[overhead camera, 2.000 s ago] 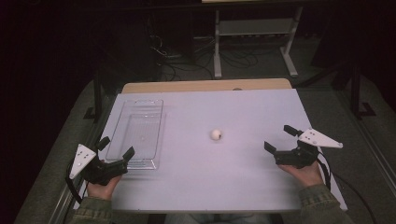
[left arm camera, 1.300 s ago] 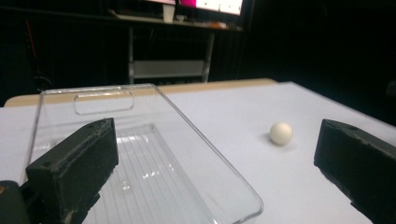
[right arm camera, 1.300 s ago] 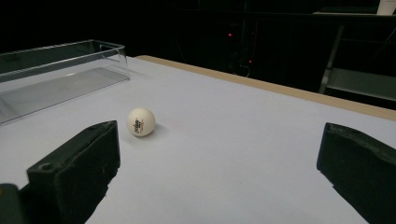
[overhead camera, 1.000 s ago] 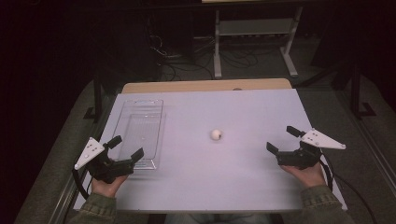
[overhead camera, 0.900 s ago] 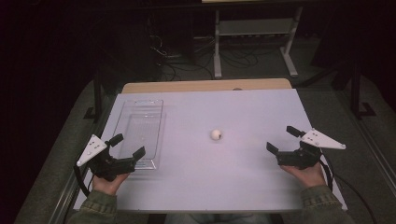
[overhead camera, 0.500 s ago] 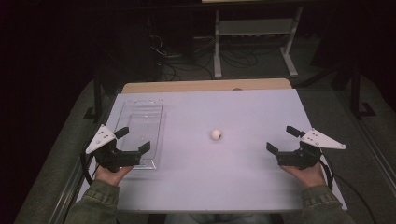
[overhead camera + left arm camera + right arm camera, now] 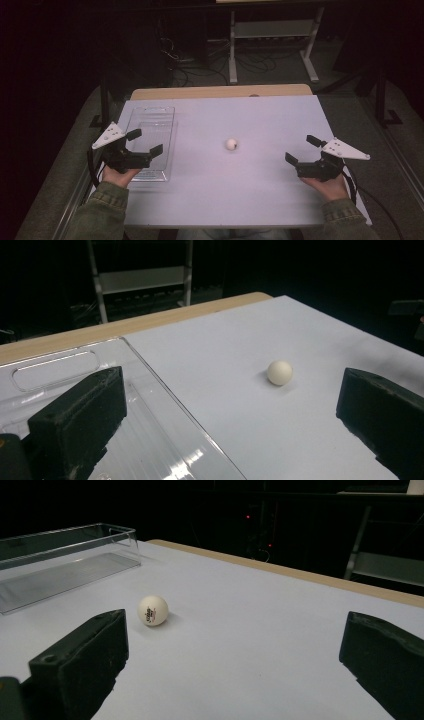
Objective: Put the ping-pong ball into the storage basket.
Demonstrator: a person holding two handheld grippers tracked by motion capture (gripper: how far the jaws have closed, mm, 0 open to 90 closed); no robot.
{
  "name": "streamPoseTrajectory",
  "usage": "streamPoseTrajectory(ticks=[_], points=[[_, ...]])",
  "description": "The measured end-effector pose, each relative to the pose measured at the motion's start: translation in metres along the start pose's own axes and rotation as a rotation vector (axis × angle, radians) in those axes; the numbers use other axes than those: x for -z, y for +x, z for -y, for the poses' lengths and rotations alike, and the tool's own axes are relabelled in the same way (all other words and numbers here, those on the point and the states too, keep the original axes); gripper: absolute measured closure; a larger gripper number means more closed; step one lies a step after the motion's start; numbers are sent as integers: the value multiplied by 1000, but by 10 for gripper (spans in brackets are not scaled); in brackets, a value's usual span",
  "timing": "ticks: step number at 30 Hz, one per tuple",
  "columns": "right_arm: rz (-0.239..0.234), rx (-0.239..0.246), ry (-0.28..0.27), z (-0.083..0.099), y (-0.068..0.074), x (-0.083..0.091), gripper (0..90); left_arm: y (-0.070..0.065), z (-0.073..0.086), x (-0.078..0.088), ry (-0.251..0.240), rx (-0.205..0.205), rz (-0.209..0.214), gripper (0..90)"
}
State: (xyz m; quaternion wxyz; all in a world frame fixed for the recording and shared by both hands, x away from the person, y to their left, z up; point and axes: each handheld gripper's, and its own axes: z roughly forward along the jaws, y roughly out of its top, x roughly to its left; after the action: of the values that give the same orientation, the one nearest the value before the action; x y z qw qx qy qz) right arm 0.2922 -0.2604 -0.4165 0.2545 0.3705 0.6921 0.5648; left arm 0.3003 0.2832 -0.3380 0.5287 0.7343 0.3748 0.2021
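Covering the table (image 7: 260, 120), white sheet in dark room

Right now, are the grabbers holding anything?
No. The left gripper and right gripper are open and empty. The ball lies alone on the table.

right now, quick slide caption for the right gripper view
Open right claw faces a white ball on the table, clear tray beyond.
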Motion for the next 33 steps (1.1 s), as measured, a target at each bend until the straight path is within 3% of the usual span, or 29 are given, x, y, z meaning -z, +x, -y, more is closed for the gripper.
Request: streamPoseTrajectory(ticks=[5, 11, 14, 17, 19, 33], points=[[0, -5, 5, 0, 0, 0, 0, 1, -5, -1, -5, 16, 36, 0], [0, -8, 5, 0, -1, 0, 0, 3, -14, -2, -15, 3, 56, 0], [-2, -7, 4, 0, 0, 0, 0, 7, -22, -9, 21, 3, 70, 0], [0, -6, 3, 0, 0, 1, 0, 12, -28, -15, 52, 47, 113, 0], [0, -6, 3, 0, 0, 0, 0, 13, -30, -17, 52, 53, 116, 0], [-6, -3, 6, 1, 0, 1, 0, 19, -55, -29, 115, -24, 107, 0]])
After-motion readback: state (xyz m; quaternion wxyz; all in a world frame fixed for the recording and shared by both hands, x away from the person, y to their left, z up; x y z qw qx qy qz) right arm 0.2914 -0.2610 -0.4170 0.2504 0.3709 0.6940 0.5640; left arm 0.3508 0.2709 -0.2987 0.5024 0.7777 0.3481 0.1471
